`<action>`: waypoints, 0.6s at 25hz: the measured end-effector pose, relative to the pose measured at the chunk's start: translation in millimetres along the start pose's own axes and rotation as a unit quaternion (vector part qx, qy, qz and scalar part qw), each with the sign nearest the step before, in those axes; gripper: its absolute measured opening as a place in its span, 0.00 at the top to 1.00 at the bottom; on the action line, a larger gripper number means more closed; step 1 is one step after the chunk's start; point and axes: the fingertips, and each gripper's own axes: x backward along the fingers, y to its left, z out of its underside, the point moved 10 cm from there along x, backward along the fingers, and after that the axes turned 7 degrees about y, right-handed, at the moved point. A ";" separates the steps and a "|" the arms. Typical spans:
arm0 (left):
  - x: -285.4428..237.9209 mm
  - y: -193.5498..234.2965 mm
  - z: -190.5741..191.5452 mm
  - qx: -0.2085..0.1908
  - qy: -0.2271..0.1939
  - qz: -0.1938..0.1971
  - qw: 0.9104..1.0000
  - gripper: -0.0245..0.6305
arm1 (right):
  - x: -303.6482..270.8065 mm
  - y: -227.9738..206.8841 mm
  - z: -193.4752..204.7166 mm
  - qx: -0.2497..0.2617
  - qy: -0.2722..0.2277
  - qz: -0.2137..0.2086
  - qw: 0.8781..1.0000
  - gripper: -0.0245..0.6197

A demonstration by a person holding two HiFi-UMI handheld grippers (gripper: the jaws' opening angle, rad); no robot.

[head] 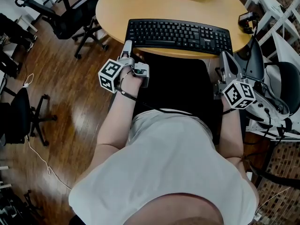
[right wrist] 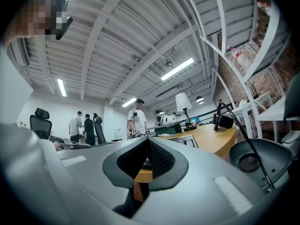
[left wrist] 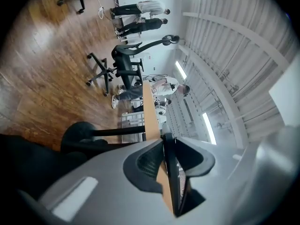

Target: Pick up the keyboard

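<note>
A black keyboard [head: 178,34] lies along the near edge of a round wooden table [head: 159,6]. My left gripper [head: 127,45] is at the keyboard's front left corner, rolled onto its side. In the left gripper view its jaws [left wrist: 169,139] are closed on the keyboard's thin black edge [left wrist: 172,172], with the tan table [left wrist: 149,111] seen edge-on beside it. My right gripper [head: 224,57] hangs just off the table's rim below the keyboard's front right corner. Its jaws [right wrist: 147,142] are shut with nothing between them, and the table [right wrist: 211,139] lies ahead of them.
Black office chairs [head: 70,20] stand on the wood floor at the left. Another chair [head: 276,78] and white shelving crowd the right side. A small dark device [head: 246,20] sits at the table's right edge. Several people [right wrist: 136,121] stand far back, and a lamp [right wrist: 183,102] is on the table.
</note>
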 end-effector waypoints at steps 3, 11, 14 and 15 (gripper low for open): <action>2.4 -1.2 0.8 0.005 0.006 0.002 1.000 0.50 | 0.9 0.0 -1.8 0.000 -0.002 0.003 1.000 0.96; 11.4 -0.7 -2.3 0.018 0.023 0.009 1.000 0.51 | -1.2 -0.1 0.1 -0.004 0.001 0.006 1.000 0.96; 12.8 -1.7 -2.0 0.024 0.026 0.010 0.999 0.51 | 0.0 -2.7 -3.3 -0.002 0.000 0.009 1.000 0.96; 15.0 -1.3 -2.7 0.026 0.024 0.009 0.999 0.51 | -0.4 -3.1 -3.1 -0.002 0.000 0.008 1.000 0.96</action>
